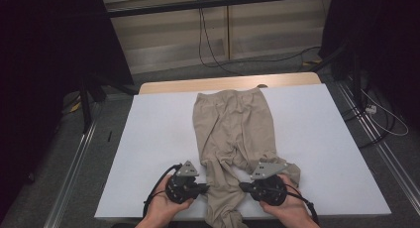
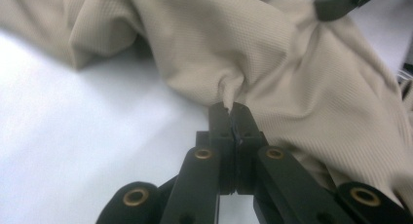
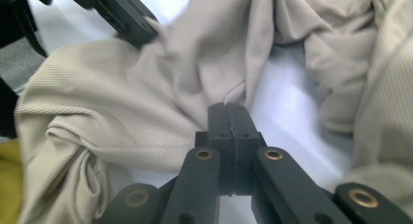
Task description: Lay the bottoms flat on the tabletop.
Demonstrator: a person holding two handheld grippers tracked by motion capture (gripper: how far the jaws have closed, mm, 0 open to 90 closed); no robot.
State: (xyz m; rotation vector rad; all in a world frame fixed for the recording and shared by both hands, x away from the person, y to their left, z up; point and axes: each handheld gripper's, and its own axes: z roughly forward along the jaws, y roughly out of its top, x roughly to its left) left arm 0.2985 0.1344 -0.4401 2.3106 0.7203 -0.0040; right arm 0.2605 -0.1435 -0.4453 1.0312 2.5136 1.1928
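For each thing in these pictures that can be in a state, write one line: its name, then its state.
beige trousers: lying on the table, waistband at the far end, upper part fairly flat, legs crumpled and bunched at the near edge
left gripper: shut on a pinch of the trousers' fabric
right gripper: shut, jaws pressed together at a fold of the trousers
white table: covered down the middle by the trousers

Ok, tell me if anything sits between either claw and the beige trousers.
Nothing visible does. The left claw is shut on a pinched fold of the beige trousers, and the right claw is shut on the cloth's edge. Both grips are on the legs near the white table's front edge.
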